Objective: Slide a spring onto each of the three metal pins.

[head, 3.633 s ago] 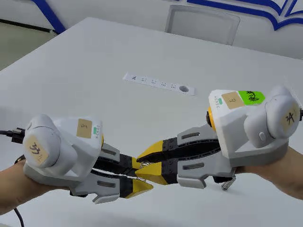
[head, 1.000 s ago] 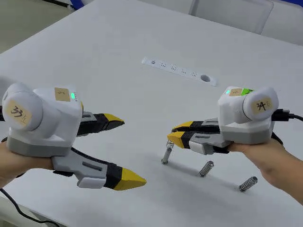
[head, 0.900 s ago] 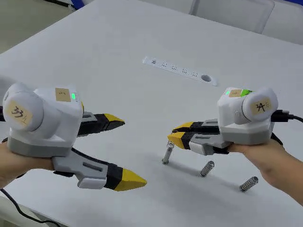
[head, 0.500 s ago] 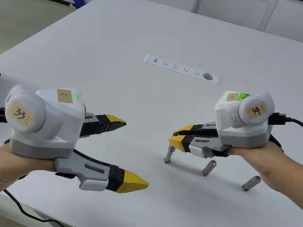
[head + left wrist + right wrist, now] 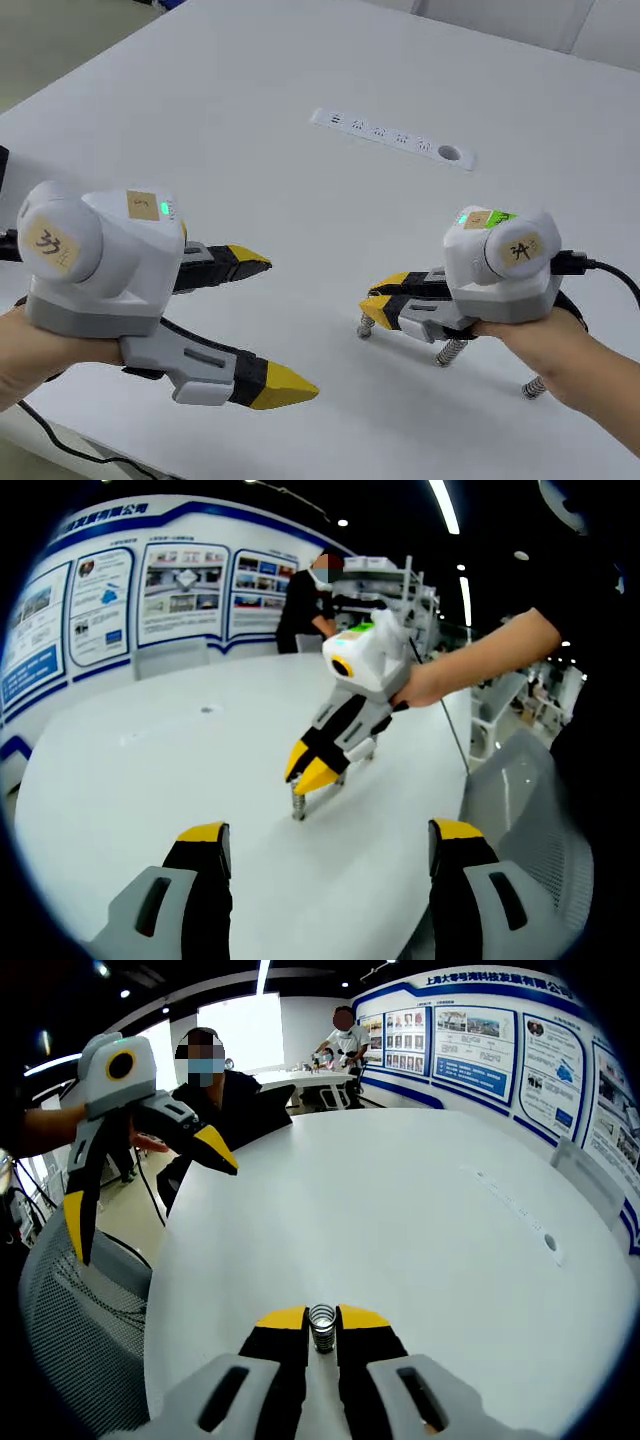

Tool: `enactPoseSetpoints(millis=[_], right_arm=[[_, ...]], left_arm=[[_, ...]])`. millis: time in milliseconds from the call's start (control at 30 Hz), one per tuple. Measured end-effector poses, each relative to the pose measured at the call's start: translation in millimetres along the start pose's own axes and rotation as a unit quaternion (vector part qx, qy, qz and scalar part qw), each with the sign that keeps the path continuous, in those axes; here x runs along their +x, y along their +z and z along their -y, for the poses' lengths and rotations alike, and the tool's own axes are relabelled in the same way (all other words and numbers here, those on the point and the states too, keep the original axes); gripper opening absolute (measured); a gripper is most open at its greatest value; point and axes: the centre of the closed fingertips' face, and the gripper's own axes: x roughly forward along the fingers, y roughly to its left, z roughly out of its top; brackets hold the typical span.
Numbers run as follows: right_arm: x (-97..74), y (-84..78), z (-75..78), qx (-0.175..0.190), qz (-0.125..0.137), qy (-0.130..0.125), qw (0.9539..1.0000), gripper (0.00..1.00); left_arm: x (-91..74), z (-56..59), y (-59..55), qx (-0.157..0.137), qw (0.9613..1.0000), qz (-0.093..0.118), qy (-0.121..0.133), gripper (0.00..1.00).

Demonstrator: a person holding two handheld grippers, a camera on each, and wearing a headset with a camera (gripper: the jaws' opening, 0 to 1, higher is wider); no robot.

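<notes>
My right gripper (image 5: 374, 296) is shut on the top of a metal pin with a spring on it (image 5: 366, 325), which stands tilted on the white table (image 5: 250, 150). In the right gripper view the spring's coil (image 5: 321, 1328) shows end-on between the closed yellow tips. Two more spring-covered pins (image 5: 450, 350) (image 5: 533, 387) rest on the table under and behind the right hand. My left gripper (image 5: 275, 322) hovers wide open at the left, holding nothing. The left gripper view shows the held pin (image 5: 298, 805) ahead.
A white power strip (image 5: 390, 138) lies on the table's far side. A black cable (image 5: 600, 272) trails from the right gripper. The table's near edge runs just below the left gripper. People (image 5: 205, 1070) and grey chairs (image 5: 70, 1310) stand beyond the table.
3.6 s ago the two grippers met tip to tip around a spring. Since then they have parted; the left stays open, and the right has sunk lower over the pin.
</notes>
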Motion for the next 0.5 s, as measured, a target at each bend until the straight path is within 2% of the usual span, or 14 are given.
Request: enactPoseSetpoints(millis=[133,300,500], right_arm=[[4.3,-5.6,2.2,0.011,-0.001,-0.003,0.9999,0.11],[7.6,-12.7,4.4,0.008,-0.004,-0.007,0.9999,0.11],[8.0,-14.1,3.5,0.020,0.008,-0.006,0.9998,0.11]], left_arm=[[-1.5,-0.6,-3.5,-0.002,1.0000,-0.005,0.001,0.82],[-2.1,-1.6,-4.6,-0.007,1.0000,-0.004,0.004,0.82],[0.4,0.8,-6.9,-0.010,0.9999,-0.007,0.000,0.82]])
